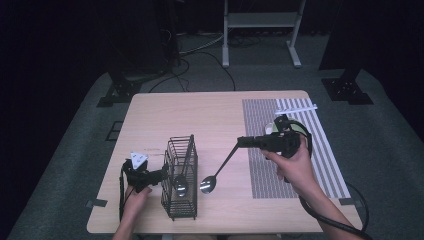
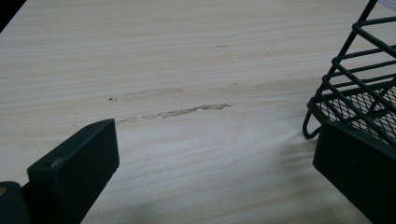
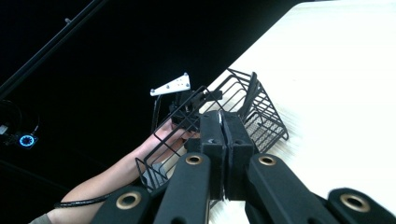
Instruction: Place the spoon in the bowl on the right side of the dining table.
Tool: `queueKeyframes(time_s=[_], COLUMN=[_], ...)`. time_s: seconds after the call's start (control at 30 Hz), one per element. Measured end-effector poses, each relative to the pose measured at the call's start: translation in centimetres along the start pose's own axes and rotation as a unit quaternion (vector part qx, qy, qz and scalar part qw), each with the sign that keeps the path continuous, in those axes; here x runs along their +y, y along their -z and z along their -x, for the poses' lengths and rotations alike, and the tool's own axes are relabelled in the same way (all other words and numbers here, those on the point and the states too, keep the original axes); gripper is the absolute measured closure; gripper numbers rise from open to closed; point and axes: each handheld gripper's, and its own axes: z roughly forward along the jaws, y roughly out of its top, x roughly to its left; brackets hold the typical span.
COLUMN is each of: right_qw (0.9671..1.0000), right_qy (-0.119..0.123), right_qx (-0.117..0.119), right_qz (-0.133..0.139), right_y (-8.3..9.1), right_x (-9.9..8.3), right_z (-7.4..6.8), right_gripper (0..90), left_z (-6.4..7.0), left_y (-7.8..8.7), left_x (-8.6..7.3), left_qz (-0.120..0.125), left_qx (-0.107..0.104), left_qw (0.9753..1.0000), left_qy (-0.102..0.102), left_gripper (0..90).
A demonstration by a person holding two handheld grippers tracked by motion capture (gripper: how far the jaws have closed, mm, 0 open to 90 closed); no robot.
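Observation:
A black wire basket [image 1: 181, 202] stands near the table's front, with one spoon [image 1: 180, 186] leaning inside it. My left gripper [image 1: 162, 174] is at the basket's left side. In the left gripper view it [image 2: 215, 158] is open over bare wood, one jaw beside the basket's corner [image 2: 355, 88]. My right gripper [image 1: 241, 142] is shut on the black handle of a second spoon [image 1: 208, 184], whose bowl hangs low just right of the basket. The right gripper view shows the jaws pressed together [image 3: 223, 128], with the basket [image 3: 259, 116] beyond them.
A grey striped mat [image 1: 260, 170] covers the table's right part. A pale round dish [image 1: 306, 134] lies on it under my right hand, and a white strip [image 1: 297, 106] lies at its far end. The wooden table [image 1: 200, 115] has its front edge close behind the basket.

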Motion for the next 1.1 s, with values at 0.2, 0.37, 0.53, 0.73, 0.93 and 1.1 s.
queueKeyframes(time_s=[0.2, 0.37, 0.53, 0.73, 0.93, 1.1], right_qw=[1.0, 0.9999, 0.9998, 0.9997, 0.9992, 0.9988], right_qy=[-0.006, -0.01, -0.016, -0.025, -0.037, -0.044], right_qx=[-0.002, -0.003, -0.006, -0.008, -0.013, -0.018], right_qz=[-0.002, -0.002, -0.003, -0.003, -0.001, -0.001], right_y=[0.2, 0.2, 0.3, 0.5, 0.9, 1.3], right_x=[-0.4, -0.7, -1.2, -1.9, -2.5, -3.1], right_z=[0.5, 1.0, 1.7, 2.7, 3.6, 4.4], right_gripper=[88.7, 88.6, 88.6, 88.6, 88.6, 88.7], left_z=[0.0, 0.0, 0.1, 0.1, 0.1, 0.1], left_y=[0.0, 0.0, 0.0, 0.0, -0.1, 0.0], left_x=[0.0, 0.0, 0.0, 0.0, 0.0, 0.0], left_qz=[0.0, -0.002, -0.003, -0.004, -0.003, -0.002], left_qx=[0.0, 0.0, 0.001, 0.002, 0.003, 0.003], left_qw=[1.0, 1.0, 1.0, 1.0, 1.0, 1.0], left_qy=[-0.001, -0.002, -0.003, -0.003, -0.004, -0.004], left_gripper=[0.0, 0.0, 0.0, 0.0, 0.0, 0.0])
